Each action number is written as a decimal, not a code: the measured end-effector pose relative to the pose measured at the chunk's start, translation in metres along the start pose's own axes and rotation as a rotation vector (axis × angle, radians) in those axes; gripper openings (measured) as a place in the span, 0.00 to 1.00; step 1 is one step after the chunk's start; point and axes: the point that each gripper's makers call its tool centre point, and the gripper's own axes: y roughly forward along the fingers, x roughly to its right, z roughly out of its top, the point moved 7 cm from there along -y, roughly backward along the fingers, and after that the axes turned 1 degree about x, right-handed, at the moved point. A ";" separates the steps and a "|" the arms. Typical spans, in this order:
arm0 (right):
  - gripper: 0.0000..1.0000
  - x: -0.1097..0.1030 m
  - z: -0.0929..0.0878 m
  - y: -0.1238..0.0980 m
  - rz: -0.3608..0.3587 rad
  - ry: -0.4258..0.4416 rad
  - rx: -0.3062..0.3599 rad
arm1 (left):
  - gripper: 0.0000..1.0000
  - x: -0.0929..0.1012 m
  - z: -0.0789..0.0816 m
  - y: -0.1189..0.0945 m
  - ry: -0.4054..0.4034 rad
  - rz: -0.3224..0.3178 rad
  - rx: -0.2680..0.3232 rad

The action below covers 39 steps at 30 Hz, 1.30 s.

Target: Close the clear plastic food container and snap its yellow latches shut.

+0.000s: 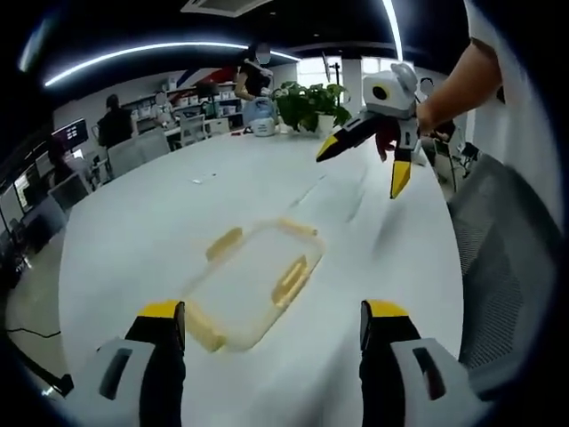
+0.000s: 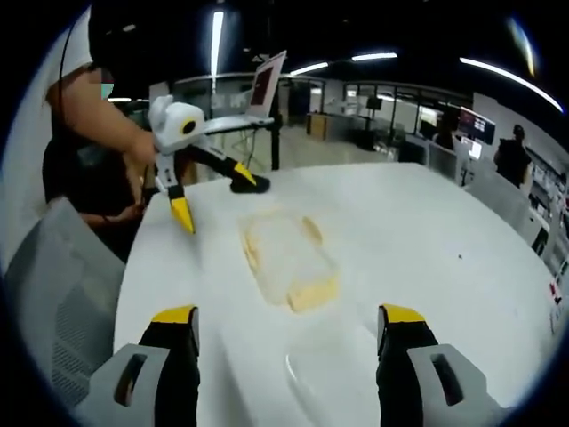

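A clear plastic container (image 1: 252, 283) lies flat on the white table (image 1: 133, 231), with yellow latches (image 1: 292, 279) along its sides. My left gripper (image 1: 271, 325) hovers open just short of its near end, with nothing between its jaws. The right gripper (image 1: 362, 171) hangs open above the table beyond the container, held by a hand. In the right gripper view the container (image 2: 286, 258) sits ahead of my open right gripper (image 2: 289, 325). The left gripper (image 2: 218, 200) is open past its far left corner. A faint clear curved outline (image 2: 307, 382) shows on the table between the right jaws.
A grey chair (image 1: 498, 258) stands at the table's right edge. A potted plant (image 1: 309, 105) and a jug sit at the far end. People, desks and monitors fill the office behind. A laptop on a stand (image 2: 262, 93) rises beyond the table.
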 end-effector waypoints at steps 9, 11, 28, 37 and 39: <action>0.82 0.002 0.005 0.011 0.012 -0.005 -0.003 | 0.81 -0.007 -0.001 0.003 0.018 -0.019 -0.024; 0.82 0.003 0.007 0.013 0.018 -0.015 -0.005 | 0.81 -0.011 -0.001 0.003 0.026 -0.021 -0.026; 0.81 0.011 0.015 0.028 0.067 -0.079 -0.033 | 0.79 -0.020 -0.004 0.010 0.113 -0.069 -0.076; 0.80 0.013 0.018 0.036 0.094 -0.106 -0.060 | 0.78 -0.030 -0.004 0.012 0.136 -0.083 -0.096; 0.80 0.013 0.019 0.039 0.101 -0.115 -0.064 | 0.78 -0.031 -0.003 0.012 0.154 -0.093 -0.099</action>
